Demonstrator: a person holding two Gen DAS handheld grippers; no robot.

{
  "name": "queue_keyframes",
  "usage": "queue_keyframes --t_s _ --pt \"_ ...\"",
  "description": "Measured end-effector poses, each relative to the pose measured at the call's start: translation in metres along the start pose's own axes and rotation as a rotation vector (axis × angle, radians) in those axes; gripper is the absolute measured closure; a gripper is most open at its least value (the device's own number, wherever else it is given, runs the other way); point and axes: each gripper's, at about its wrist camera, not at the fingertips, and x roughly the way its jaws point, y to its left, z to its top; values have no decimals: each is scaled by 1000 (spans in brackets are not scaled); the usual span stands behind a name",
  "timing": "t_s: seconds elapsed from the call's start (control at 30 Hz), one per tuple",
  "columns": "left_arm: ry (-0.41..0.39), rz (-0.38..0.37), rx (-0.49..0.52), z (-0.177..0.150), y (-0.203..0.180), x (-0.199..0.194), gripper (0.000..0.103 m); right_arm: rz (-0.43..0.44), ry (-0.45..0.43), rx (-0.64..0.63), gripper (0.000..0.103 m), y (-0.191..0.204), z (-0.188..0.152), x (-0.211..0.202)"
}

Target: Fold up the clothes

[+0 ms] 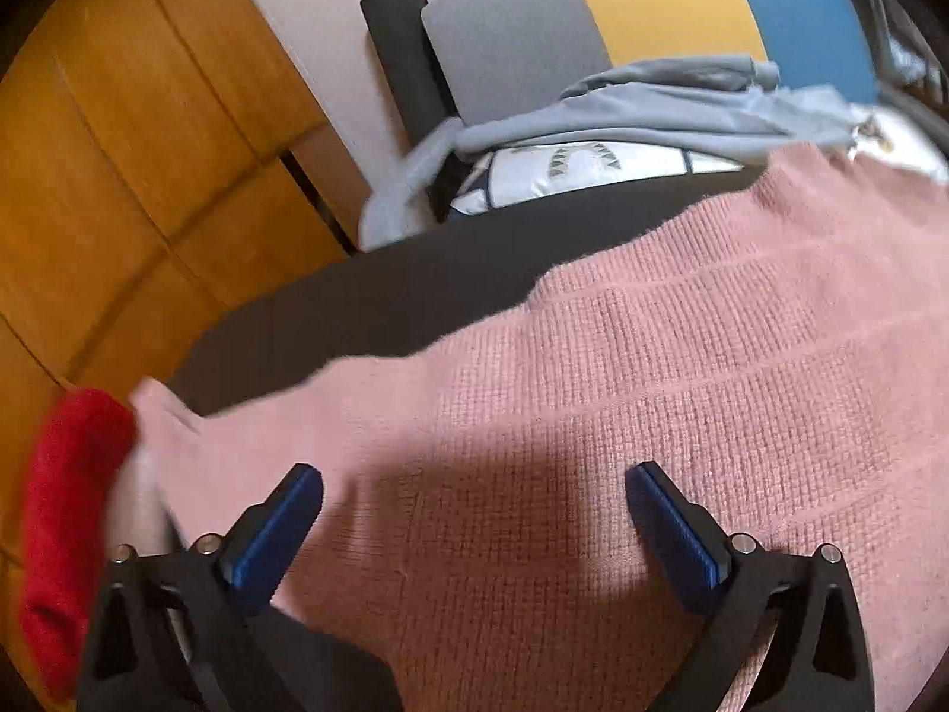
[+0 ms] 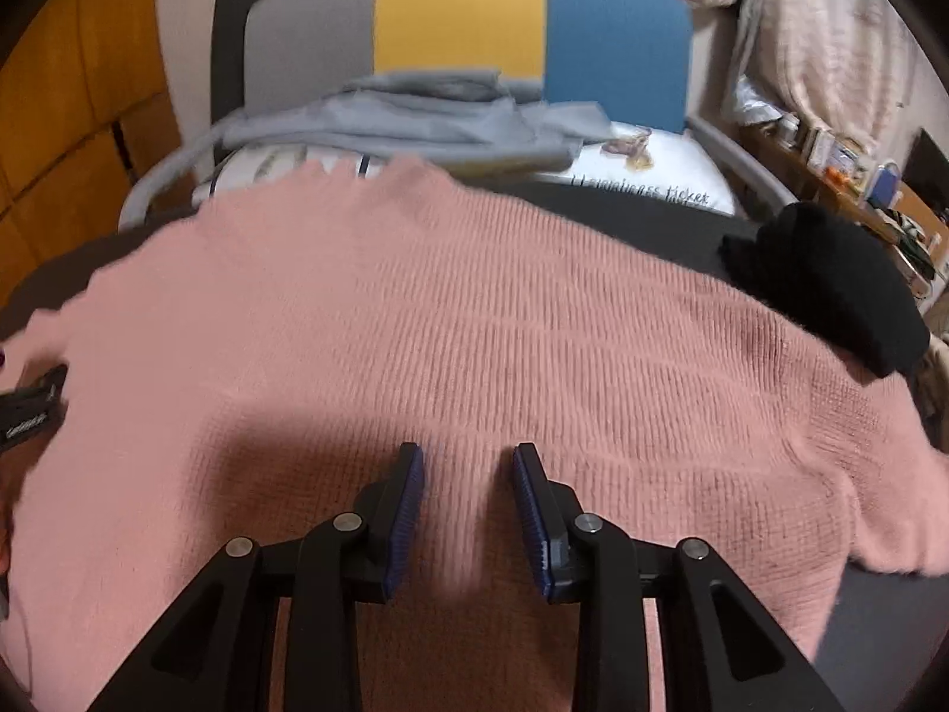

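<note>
A pink knitted sweater (image 1: 623, 368) lies spread flat on a dark surface (image 1: 415, 279); it also fills the right wrist view (image 2: 445, 308). My left gripper (image 1: 474, 498) is wide open just above the sweater near its left edge, holding nothing. My right gripper (image 2: 468, 474) hovers over the sweater's middle with its jaws partly open and a narrow gap between them; nothing is between the pads.
A red garment (image 1: 65, 510) lies at the left edge. A black garment (image 2: 830, 285) sits at the right. A grey-blue garment (image 2: 427, 118) and a white pillow (image 2: 652, 178) lie behind, before a grey, yellow and blue headboard (image 2: 462, 18). Wooden cabinets (image 1: 118, 148) stand left.
</note>
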Motion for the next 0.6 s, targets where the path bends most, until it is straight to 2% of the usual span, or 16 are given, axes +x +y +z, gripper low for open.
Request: queue_keyframes --t_s 0.1,0.33,0.6 --pt "10 -41 -31 1 4 6 0 5 -11 16 70 1 3 5" --pt "-17 -7 2 17 0 21 0 22 -18 46 69 1 12 16" --pt "6 -45 -24 22 9 28 0 26 5 9 68 4 22 20"
